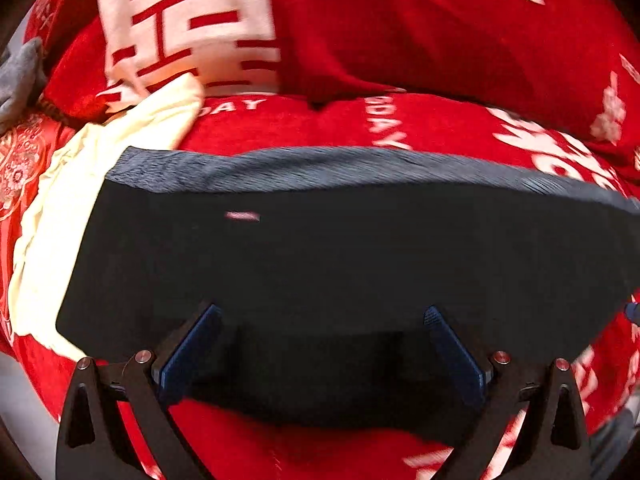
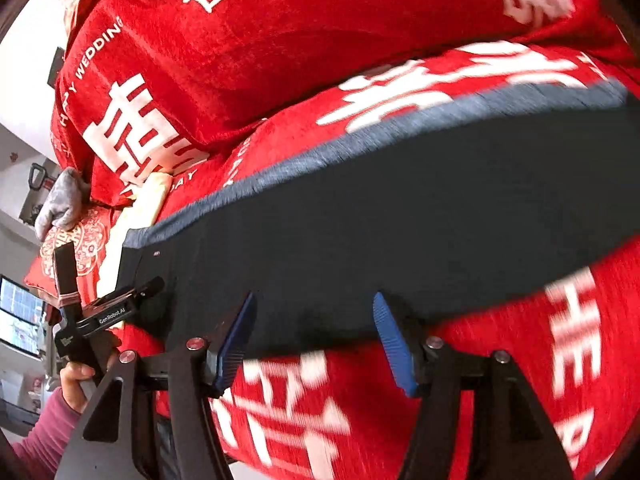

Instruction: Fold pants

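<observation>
A big red blanket (image 1: 440,128) with white letters covers the bed under everything. More of that red cloth (image 2: 280,60) is piled up high at the back.

On the blanket lie the dark pants (image 1: 340,248). They are spread flat in a wide dark shape, and they have a gray-blue band (image 1: 320,168) along the far edge. In my right view the pants (image 2: 400,208) run across from low on the left to high on the right.

A soft cream cloth (image 1: 52,232) sits just beside the pants on the left, partly under them. A gray cloth (image 2: 64,200) lies farther back on that side.

My left claw (image 1: 324,352) is wide open. Its two blue pads (image 1: 192,352) sit over the near edge of the pants, with nothing pinched between them.

My right claw (image 2: 316,340) is open too. Its blue pads (image 2: 392,344) stand apart at the near edge of the pants, and they hold nothing.

In my right view I can see my other hand (image 2: 76,380) holding the left claw's handle, low on the left. A tiny pale tag (image 1: 242,216) shows on the pants.
</observation>
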The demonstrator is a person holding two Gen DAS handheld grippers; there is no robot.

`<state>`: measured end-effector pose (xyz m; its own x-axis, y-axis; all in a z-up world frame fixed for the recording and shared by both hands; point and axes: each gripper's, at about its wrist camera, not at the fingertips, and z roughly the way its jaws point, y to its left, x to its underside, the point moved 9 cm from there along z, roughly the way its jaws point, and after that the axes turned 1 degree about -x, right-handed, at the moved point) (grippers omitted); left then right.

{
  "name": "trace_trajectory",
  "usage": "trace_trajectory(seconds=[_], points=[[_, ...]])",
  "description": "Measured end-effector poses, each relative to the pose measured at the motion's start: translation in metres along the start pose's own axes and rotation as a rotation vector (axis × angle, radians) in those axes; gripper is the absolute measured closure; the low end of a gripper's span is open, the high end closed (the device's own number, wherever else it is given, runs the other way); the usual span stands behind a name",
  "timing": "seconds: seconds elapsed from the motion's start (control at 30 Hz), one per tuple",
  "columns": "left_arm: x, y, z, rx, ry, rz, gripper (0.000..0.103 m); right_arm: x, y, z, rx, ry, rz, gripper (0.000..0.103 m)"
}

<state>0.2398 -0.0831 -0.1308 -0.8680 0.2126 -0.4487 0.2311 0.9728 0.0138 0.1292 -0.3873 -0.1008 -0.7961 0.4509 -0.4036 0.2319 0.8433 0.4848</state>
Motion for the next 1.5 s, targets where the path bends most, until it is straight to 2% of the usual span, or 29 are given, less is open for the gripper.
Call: trace_trajectory(seconds=[0.13,0.3,0.43,0.7,1.0,1.37,1.5], points=[[0.015,-0.025,-0.01,0.028,0.012,0.013,0.001,0.026,-0.024,-0.021,0.015,-0.016,0.055,0.036],[0.033,-0.05,-0.013,0.011,0.029,0.052,0.001,0.056,-0.057,-0.034,0.0,-0.02,0.162,0.036],[0.037,-0.066,-0.02,0.014,0.029,0.071,0.001,0.068,-0.07,-0.042,-0.022,-0.027,0.201,0.036],[0.032,-0.096,-0.035,-0.029,-0.012,0.132,0.001,0.064,-0.086,-0.049,-0.106,-0.07,0.281,0.036],[0.022,-0.137,-0.042,-0.036,-0.022,0.203,0.001,0.06,-0.11,-0.064,-0.133,-0.128,0.317,0.036],[0.004,-0.223,-0.047,0.025,-0.037,0.247,0.001,0.048,-0.16,-0.092,-0.178,-0.259,0.393,0.035],[-0.006,-0.262,-0.041,0.041,-0.054,0.268,0.001,0.032,-0.175,-0.105,-0.185,-0.303,0.41,0.035]])
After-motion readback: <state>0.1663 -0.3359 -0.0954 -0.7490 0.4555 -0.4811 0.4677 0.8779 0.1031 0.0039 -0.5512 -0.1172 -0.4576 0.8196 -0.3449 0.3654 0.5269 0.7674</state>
